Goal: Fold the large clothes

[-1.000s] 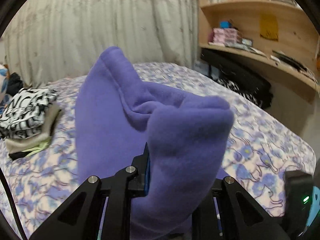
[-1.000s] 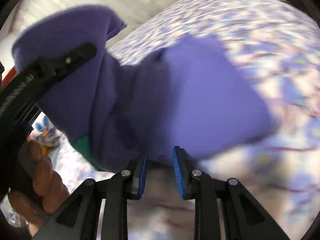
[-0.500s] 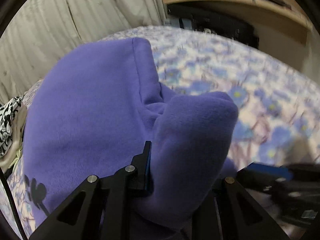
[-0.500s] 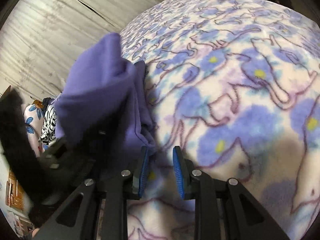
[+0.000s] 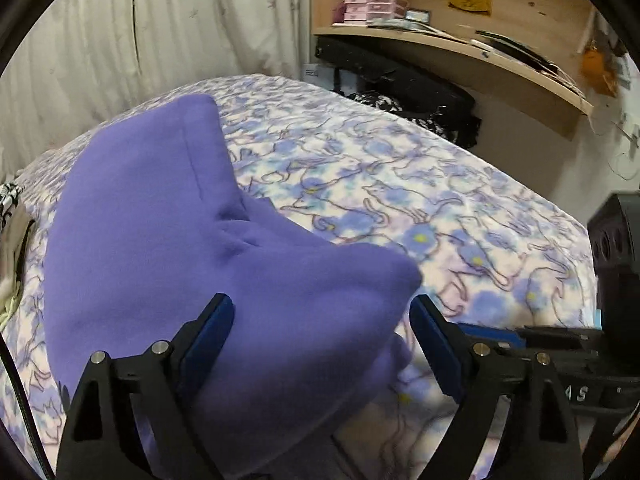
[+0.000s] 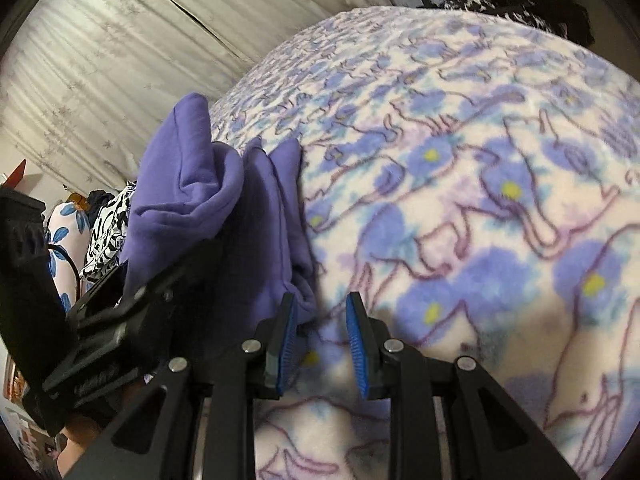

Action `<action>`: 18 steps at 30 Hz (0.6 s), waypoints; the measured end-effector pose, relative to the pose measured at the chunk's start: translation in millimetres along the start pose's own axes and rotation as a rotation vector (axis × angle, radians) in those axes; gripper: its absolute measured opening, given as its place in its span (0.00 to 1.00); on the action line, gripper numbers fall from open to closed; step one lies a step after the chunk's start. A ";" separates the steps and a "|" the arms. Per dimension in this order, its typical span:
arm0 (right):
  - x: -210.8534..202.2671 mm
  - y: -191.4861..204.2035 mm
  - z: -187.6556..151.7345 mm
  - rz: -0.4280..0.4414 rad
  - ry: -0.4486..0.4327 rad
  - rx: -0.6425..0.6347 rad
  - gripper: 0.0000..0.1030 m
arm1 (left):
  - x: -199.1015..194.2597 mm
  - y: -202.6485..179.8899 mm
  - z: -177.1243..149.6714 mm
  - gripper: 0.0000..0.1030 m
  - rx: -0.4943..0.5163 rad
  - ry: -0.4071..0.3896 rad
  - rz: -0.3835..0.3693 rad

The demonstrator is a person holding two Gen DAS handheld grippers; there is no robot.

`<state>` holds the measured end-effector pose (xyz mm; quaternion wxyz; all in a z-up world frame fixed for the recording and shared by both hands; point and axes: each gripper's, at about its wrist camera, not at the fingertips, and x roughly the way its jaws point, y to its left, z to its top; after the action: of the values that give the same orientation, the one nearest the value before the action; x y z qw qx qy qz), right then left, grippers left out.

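Note:
A folded purple sweatshirt point(image 5: 160, 220) lies bunched on the floral fleece blanket point(image 5: 400, 184). My left gripper point(image 5: 320, 304) stands over its near end. The jaws are opening, with a thick fold of the cloth between the wide-apart pads and no pad pressing on it. In the right wrist view the sweatshirt point(image 6: 180, 192) is a stack of folds on the left. My right gripper point(image 6: 320, 300) hovers just right of its edge, over bare blanket point(image 6: 480, 160). Its jaws are opening slightly from a narrow gap, with nothing between the blue pads.
A pile of folded clothes topped by a black-and-white print point(image 6: 108, 224) sits left of the sweatshirt. Pale curtains point(image 5: 160, 40) hang behind the bed. A wooden shelf point(image 5: 440, 40) with boxes and dark bags point(image 5: 400, 84) beneath lines the far right.
The left jaws have sprung wide and let go of the purple cloth, which now rests lower on the bed. The right gripper has drawn away from the sweatshirt, out over the blanket.

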<state>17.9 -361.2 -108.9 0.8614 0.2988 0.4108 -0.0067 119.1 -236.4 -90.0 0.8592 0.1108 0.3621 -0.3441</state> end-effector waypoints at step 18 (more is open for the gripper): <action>-8.5 81.4 76.5 0.163 0.045 -0.198 0.53 | -90.8 149.1 13.7 0.85 -0.336 -0.012 0.147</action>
<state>87.1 -336.2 -24.3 0.8749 0.2450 0.4029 0.1107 181.2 -85.9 -25.6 0.8906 -0.0103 0.4003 -0.2156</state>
